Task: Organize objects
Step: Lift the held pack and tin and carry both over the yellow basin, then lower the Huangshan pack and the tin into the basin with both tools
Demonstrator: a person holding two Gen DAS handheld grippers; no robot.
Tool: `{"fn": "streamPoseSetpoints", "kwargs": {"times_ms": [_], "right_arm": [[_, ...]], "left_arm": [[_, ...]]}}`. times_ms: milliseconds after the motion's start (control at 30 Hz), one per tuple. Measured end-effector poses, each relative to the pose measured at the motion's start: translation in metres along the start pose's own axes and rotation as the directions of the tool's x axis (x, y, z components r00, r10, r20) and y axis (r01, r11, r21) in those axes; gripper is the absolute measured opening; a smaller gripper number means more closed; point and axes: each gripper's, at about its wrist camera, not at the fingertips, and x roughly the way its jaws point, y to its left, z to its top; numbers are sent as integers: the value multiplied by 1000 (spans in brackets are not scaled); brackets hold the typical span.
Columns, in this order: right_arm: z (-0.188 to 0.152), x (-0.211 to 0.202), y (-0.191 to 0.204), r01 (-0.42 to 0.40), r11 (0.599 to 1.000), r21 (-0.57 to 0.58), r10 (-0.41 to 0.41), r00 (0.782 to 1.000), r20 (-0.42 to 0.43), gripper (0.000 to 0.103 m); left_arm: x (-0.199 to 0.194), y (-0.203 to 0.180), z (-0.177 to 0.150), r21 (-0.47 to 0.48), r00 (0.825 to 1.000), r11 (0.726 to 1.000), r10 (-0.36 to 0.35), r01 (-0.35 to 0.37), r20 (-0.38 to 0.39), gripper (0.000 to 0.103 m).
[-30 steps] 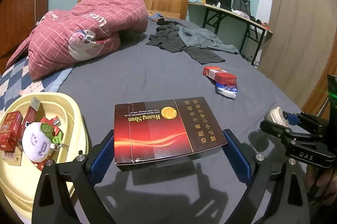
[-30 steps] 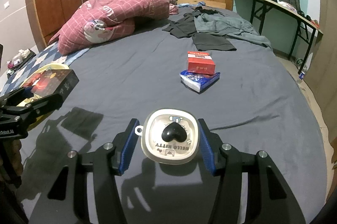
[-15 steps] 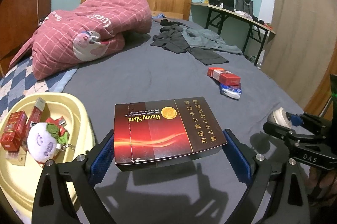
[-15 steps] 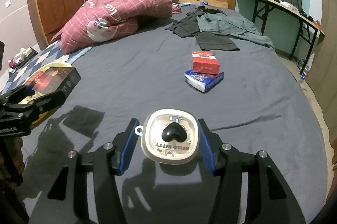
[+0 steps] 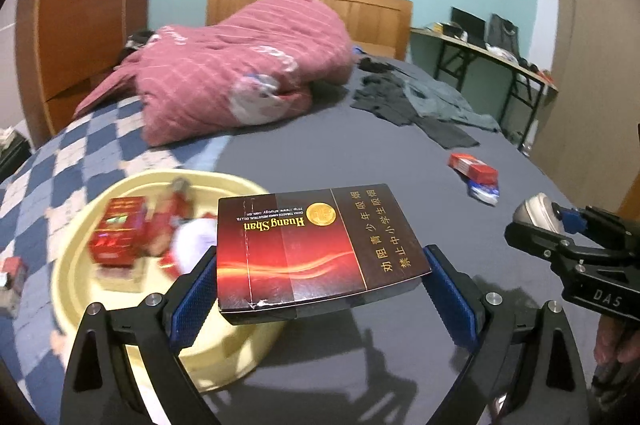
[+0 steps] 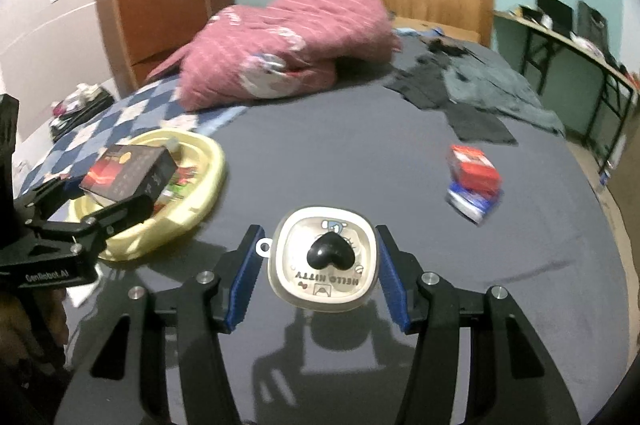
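The left gripper point(image 5: 320, 289) has swung its stiff, light carton point(image 5: 320, 245), clamped by its sides, over the basin point(image 6: 208, 153); the right gripper point(image 6: 316, 281) grips a probably slippery case point(image 6: 324, 261).

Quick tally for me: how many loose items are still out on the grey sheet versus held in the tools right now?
Held in tools: 2, the Huang Shan box in the left tool and the Hello Kitty case in the right tool.
Out on the grey sheet: 2, the red pack atop the blue pack.
Total: 4.
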Motion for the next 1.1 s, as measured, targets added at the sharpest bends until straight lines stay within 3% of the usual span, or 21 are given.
{"fn": "streamPoseSetpoints", "kwargs": {"times_ms": [267, 533, 733, 1100], "right_arm": [[34, 12, 77, -109, 992, -66, 111, 993, 34, 56], [55, 32, 129, -171, 977, -128, 176, 984, 27, 56], [52, 58, 146, -188, 971, -146, 187, 982, -21, 56], [30, 123, 189, -239, 946, -217, 205, 964, -167, 56]], "left_arm": [[-50, 59, 8, -32, 992, 993, 112, -111, 52, 96], [-68, 97, 19, -59, 978, 980, 192, -188, 86, 96], [-44, 112, 10, -73, 979, 979, 194, -189, 58, 96], [44, 154, -9, -116, 980, 975, 178, -188, -88, 96]]}}
